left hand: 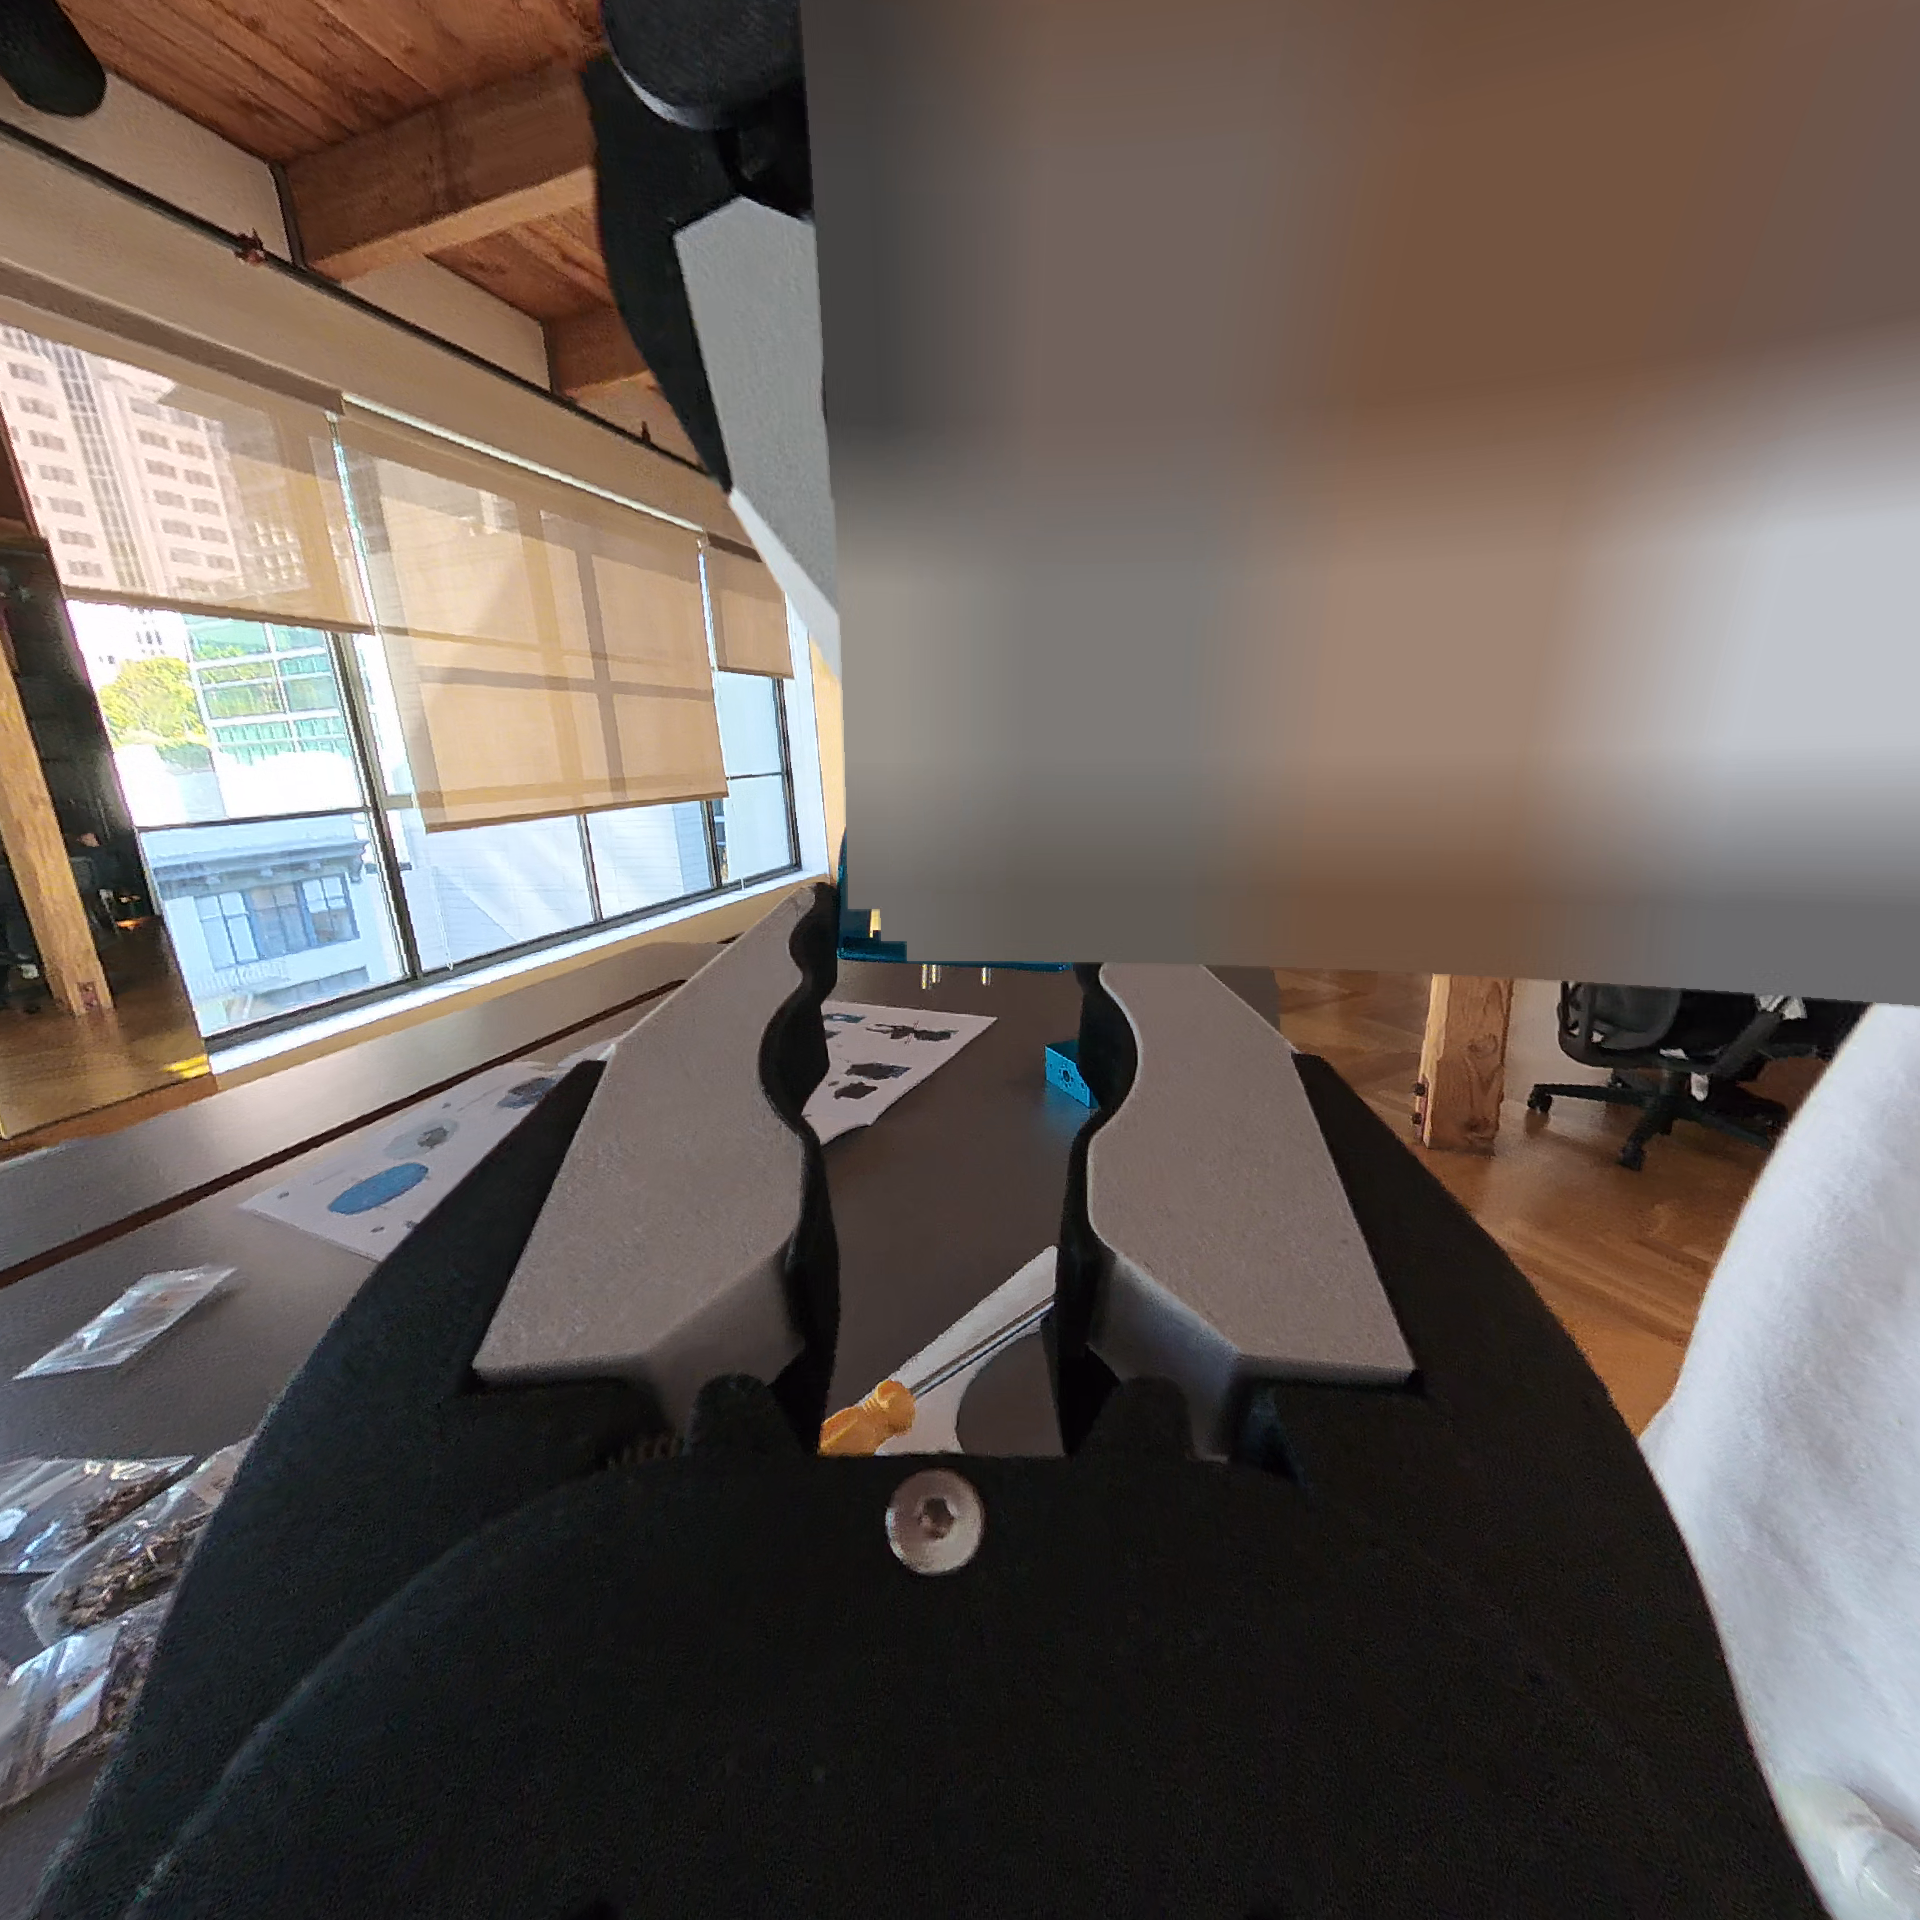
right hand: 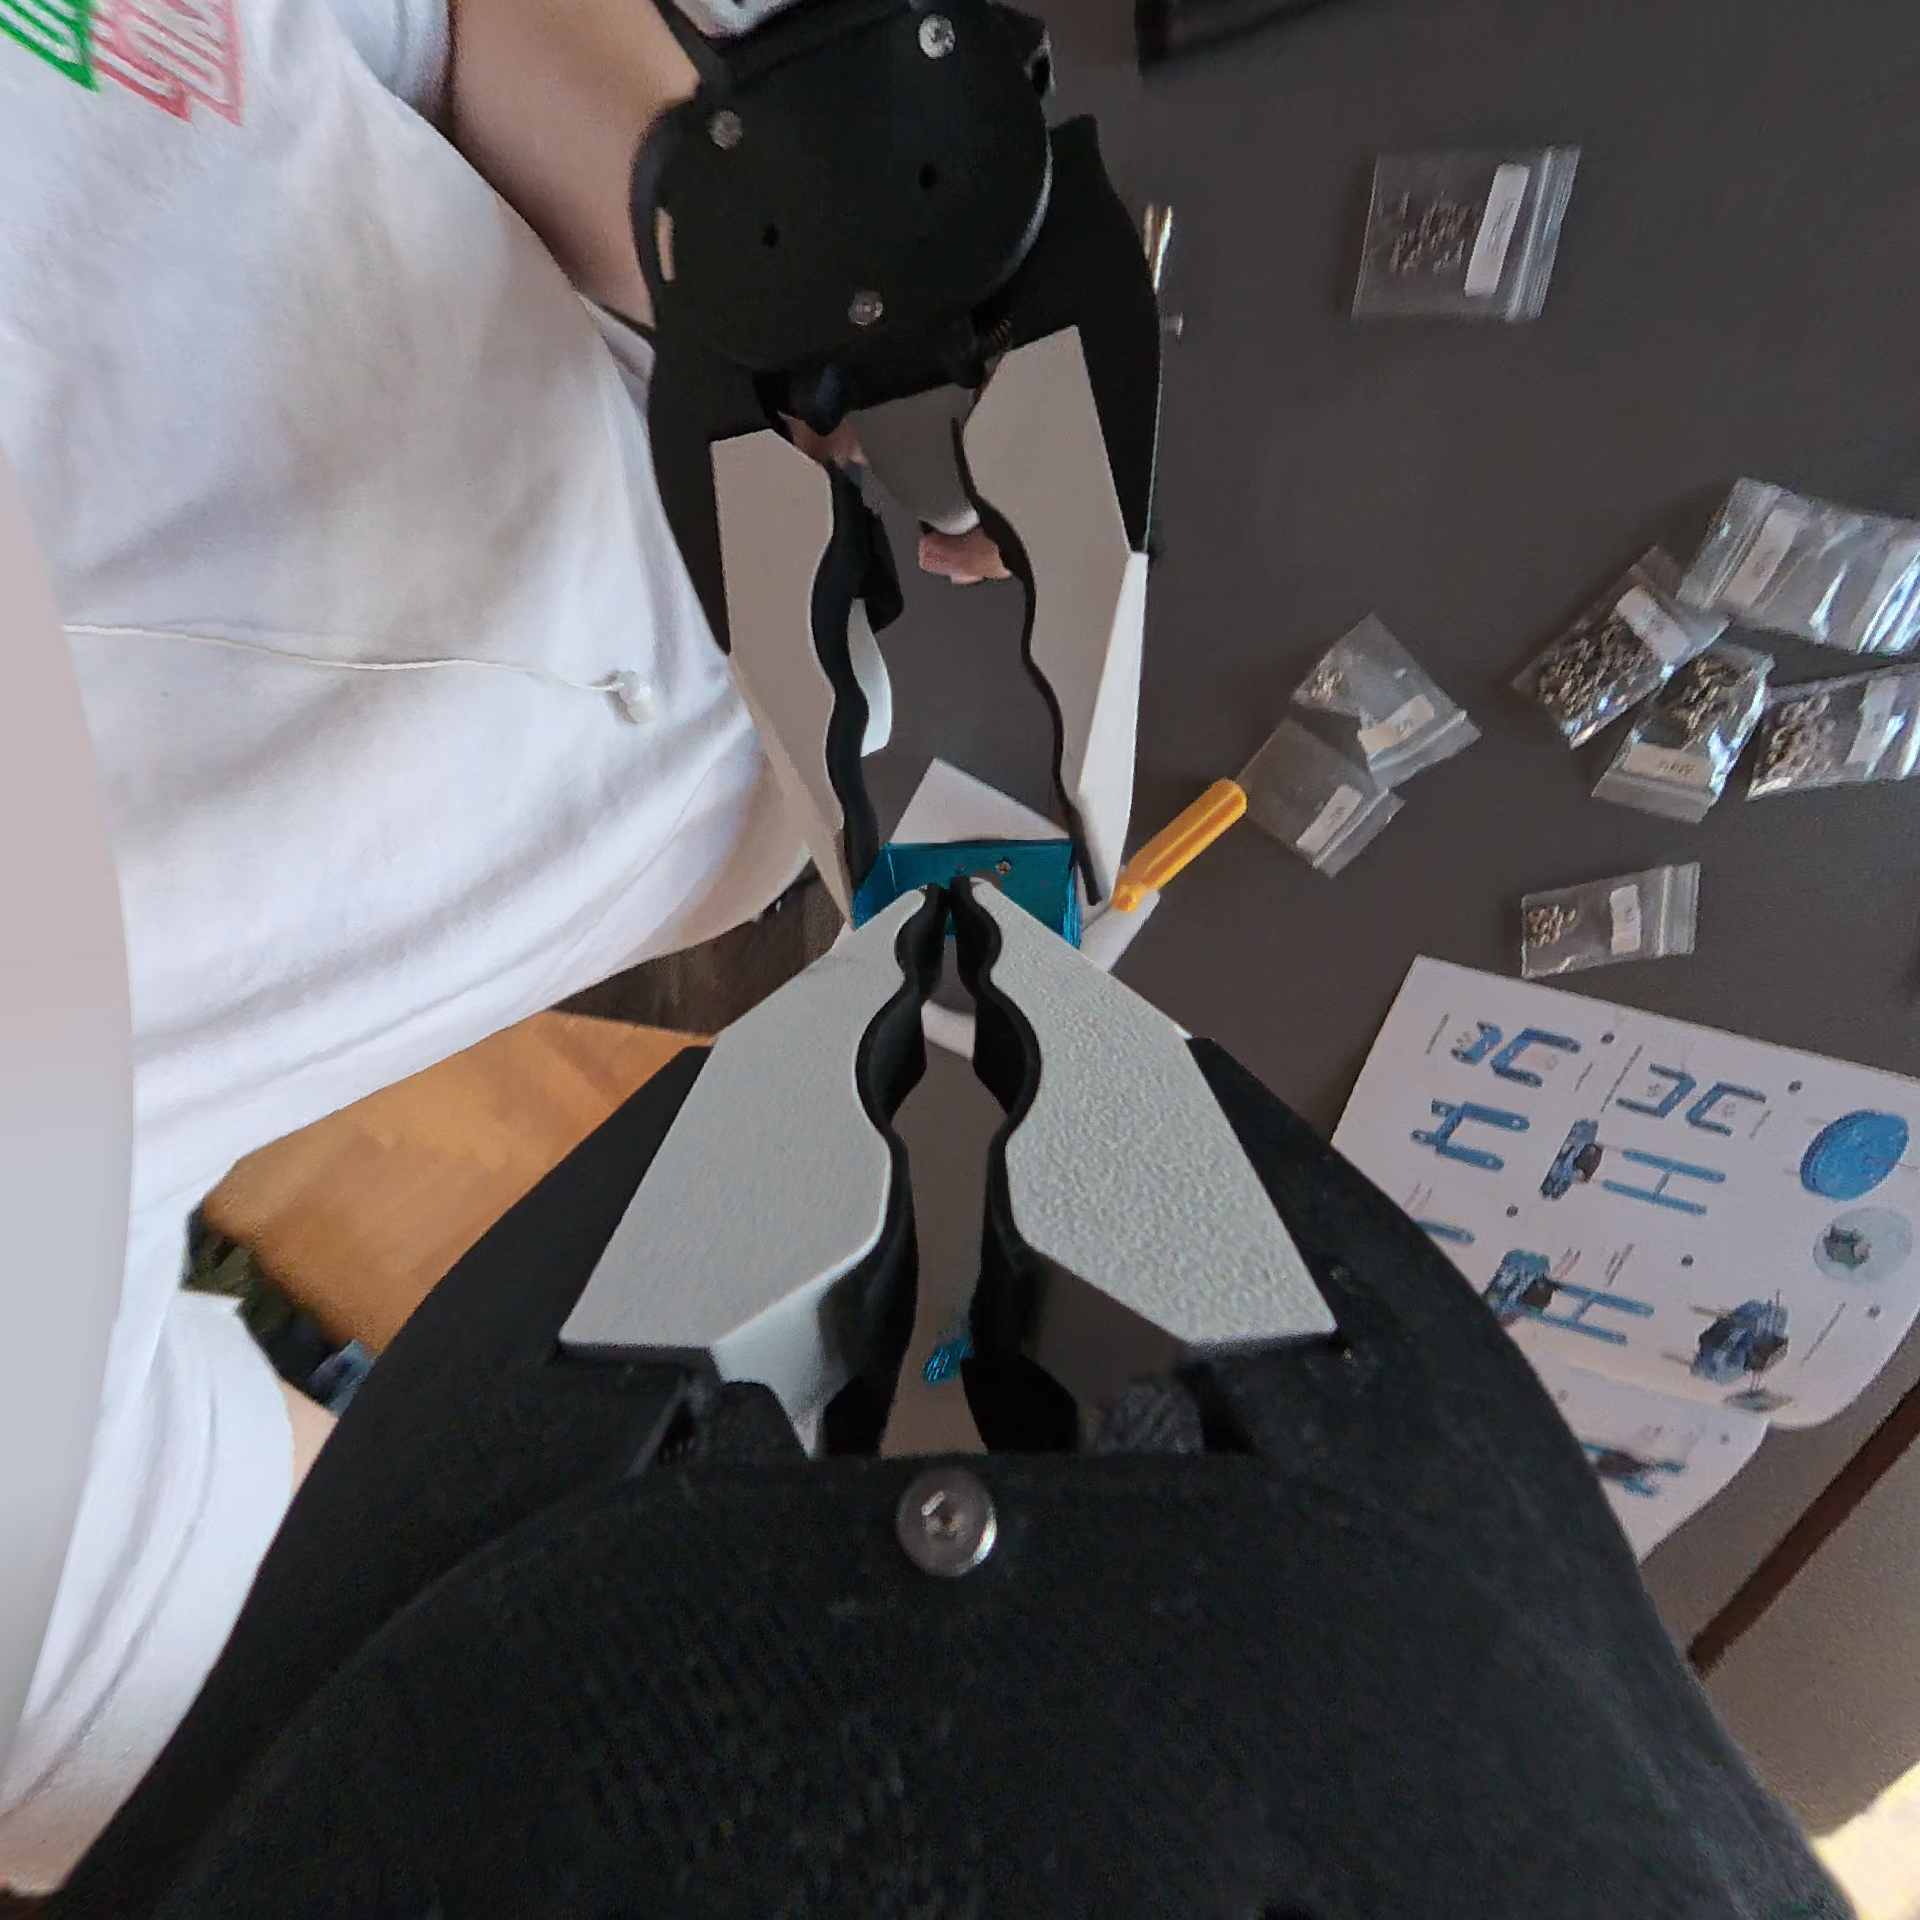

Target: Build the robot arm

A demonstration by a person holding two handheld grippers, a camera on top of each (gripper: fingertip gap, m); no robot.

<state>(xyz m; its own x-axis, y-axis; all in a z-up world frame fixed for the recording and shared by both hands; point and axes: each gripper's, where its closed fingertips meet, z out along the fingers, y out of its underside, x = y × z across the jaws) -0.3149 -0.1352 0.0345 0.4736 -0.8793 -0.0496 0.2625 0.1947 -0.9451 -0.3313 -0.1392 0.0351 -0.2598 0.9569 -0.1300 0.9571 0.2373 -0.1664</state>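
Observation:
A small blue metal bracket (right hand: 1029, 883) is held above the dark table (right hand: 1351, 468). My left gripper (right hand: 971, 868) reaches in from the top of the right wrist view, its two fingers clamped on the bracket's two sides. In the left wrist view the left gripper (left hand: 961, 945) has a wide gap, and a strip of the bracket (left hand: 868, 935) shows at its tips under a blurred patch. My right gripper (right hand: 951, 896) has its tips closed together against the bracket's near face. I cannot tell whether they pinch anything small.
A yellow-handled screwdriver (right hand: 1179, 842) lies on the table just right of the bracket. Several clear bags of screws (right hand: 1662, 665) lie farther right, with a printed parts sheet (right hand: 1621, 1195) below them. Another blue part (left hand: 1070, 1081) sits on the table. A person in a white shirt (right hand: 364, 520) stands at the left. Less than 4 cm separates the two grippers' tips.

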